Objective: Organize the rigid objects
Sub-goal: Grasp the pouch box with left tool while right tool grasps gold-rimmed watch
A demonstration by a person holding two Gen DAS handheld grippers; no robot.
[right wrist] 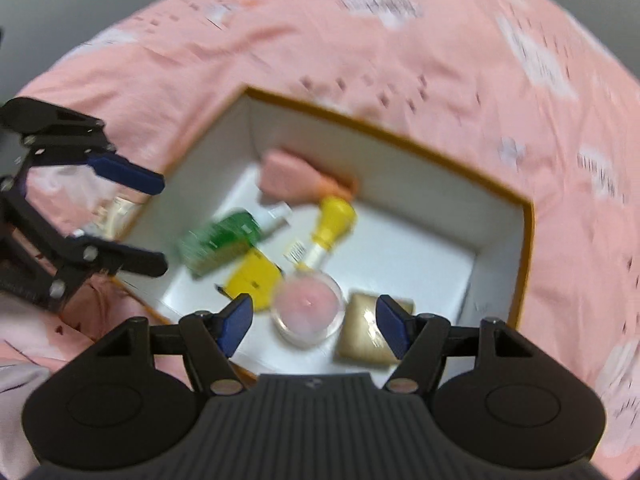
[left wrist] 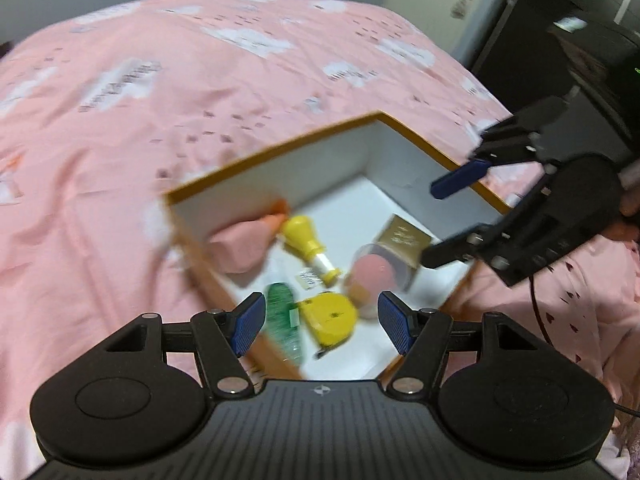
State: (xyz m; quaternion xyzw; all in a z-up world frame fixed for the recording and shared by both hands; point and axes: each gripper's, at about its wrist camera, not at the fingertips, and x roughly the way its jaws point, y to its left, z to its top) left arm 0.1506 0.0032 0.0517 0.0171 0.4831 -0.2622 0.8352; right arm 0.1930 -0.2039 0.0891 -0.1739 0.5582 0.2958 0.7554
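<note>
Both my grippers hang over the white-lined, orange-rimmed cardboard box [right wrist: 528, 240] on the pink printed bed cover [left wrist: 160, 100], jaws parted wide and empty — left gripper [left wrist: 320, 328], right gripper [right wrist: 312, 322]. Beneath the jaws the box already holds a yellow tape measure [left wrist: 330, 318], a green bottle [left wrist: 282, 320], a yellow-capped tube [left wrist: 308, 246], a clear round jar with pink contents [right wrist: 308, 306], a gold square packet [right wrist: 366, 340] and a pink soft-looking block [right wrist: 286, 176]. I'd judge the gathering mostly done — though something clear lies outside the box wall by the left jaws, too blurred to name.
</note>
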